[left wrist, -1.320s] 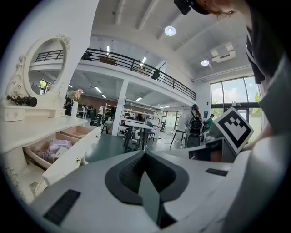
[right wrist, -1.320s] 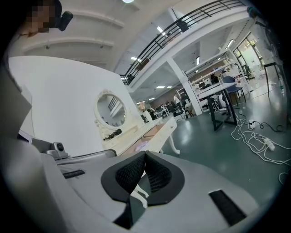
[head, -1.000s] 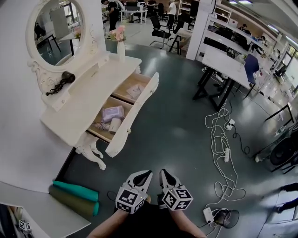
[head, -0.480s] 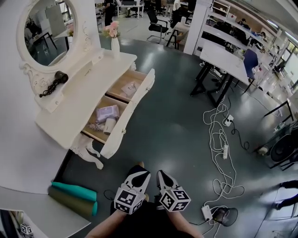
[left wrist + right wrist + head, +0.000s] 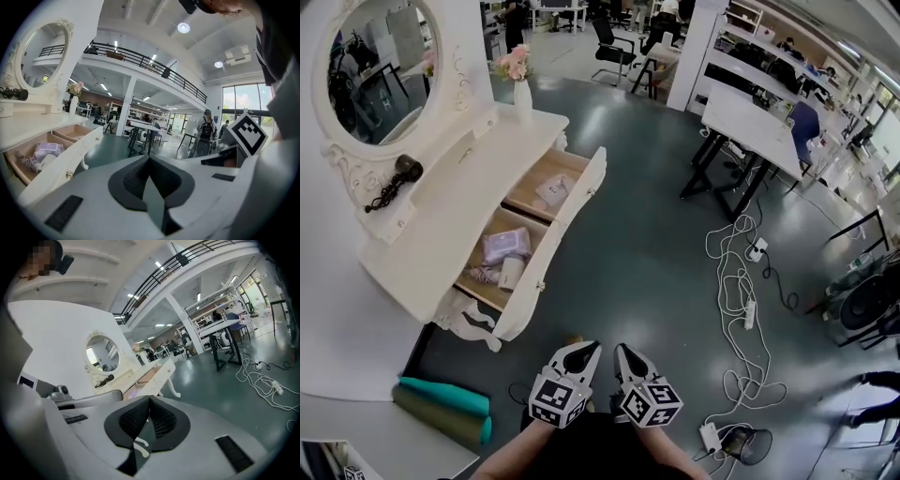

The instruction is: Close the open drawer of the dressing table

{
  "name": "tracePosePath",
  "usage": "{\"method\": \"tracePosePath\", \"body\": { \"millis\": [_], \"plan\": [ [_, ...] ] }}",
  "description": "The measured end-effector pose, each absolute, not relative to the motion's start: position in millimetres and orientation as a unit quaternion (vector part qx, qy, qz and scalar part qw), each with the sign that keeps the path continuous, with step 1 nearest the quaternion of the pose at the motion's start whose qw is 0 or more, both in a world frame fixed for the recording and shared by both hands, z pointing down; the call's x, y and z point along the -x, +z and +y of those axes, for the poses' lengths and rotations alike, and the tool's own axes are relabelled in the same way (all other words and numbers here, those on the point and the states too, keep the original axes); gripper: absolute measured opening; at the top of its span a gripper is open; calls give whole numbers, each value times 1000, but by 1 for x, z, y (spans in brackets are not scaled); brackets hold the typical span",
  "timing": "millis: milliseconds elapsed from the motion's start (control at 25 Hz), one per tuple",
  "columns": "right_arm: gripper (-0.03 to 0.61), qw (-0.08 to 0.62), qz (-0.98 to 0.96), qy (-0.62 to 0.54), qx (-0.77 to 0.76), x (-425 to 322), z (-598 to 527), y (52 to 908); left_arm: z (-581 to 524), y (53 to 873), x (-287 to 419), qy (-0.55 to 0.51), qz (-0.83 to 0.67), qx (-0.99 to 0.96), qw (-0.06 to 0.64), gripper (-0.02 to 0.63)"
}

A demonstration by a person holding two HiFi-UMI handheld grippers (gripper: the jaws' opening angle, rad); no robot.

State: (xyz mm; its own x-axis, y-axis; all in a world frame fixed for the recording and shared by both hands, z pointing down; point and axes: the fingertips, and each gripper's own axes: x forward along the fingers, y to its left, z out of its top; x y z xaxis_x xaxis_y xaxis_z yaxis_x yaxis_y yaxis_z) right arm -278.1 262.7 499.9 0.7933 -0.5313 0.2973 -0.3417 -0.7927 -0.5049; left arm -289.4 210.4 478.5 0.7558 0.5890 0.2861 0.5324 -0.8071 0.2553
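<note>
The white dressing table (image 5: pixel 441 220) with its oval mirror stands at the left of the head view. Its wide drawer (image 5: pixel 551 246) is pulled out, showing a purple pack (image 5: pixel 507 246) and small white items inside. My left gripper (image 5: pixel 587 348) and right gripper (image 5: pixel 624 350) are held side by side low in the picture, close to my body and well short of the drawer. Both are shut with nothing between the jaws. The left gripper view shows the drawer front (image 5: pixel 56 161) at the left, beyond the left gripper (image 5: pixel 149 158). The right gripper (image 5: pixel 149 399) faces the table (image 5: pixel 152 373) from farther off.
A vase of flowers (image 5: pixel 521 82) and a black hair dryer (image 5: pixel 392 180) sit on the tabletop. Rolled green mats (image 5: pixel 441 408) lie by the table's near leg. Cables and power strips (image 5: pixel 742 295) trail over the floor at the right, near desks (image 5: pixel 750 122).
The dressing table has drifted left and slightly lower in the head view as the camera moved. Both grippers stay shut and together near my body.
</note>
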Motion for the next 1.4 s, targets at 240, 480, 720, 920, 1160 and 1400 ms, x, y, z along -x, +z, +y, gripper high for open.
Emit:
{"method": "tracePosePath", "body": {
  "millis": [240,480,720,920,1160,1400],
  "plan": [
    [20,224,225,-215,924,225,264,495,203,469,234,171,299,-935,80,-3],
    [20,223,225,-213,924,179,251,493,197,468,188,178,311,-931,74,-3],
    [20,221,217,-204,928,126,240,488,183,470,137,178,318,-928,73,-3],
    [20,212,213,-208,931,90,231,492,177,473,99,175,329,-925,81,-3],
    [20,206,218,-212,930,57,216,499,170,479,67,176,337,-921,88,-3],
    [20,204,227,-220,927,42,202,505,155,484,51,181,323,-924,98,-3]
  ]
}}
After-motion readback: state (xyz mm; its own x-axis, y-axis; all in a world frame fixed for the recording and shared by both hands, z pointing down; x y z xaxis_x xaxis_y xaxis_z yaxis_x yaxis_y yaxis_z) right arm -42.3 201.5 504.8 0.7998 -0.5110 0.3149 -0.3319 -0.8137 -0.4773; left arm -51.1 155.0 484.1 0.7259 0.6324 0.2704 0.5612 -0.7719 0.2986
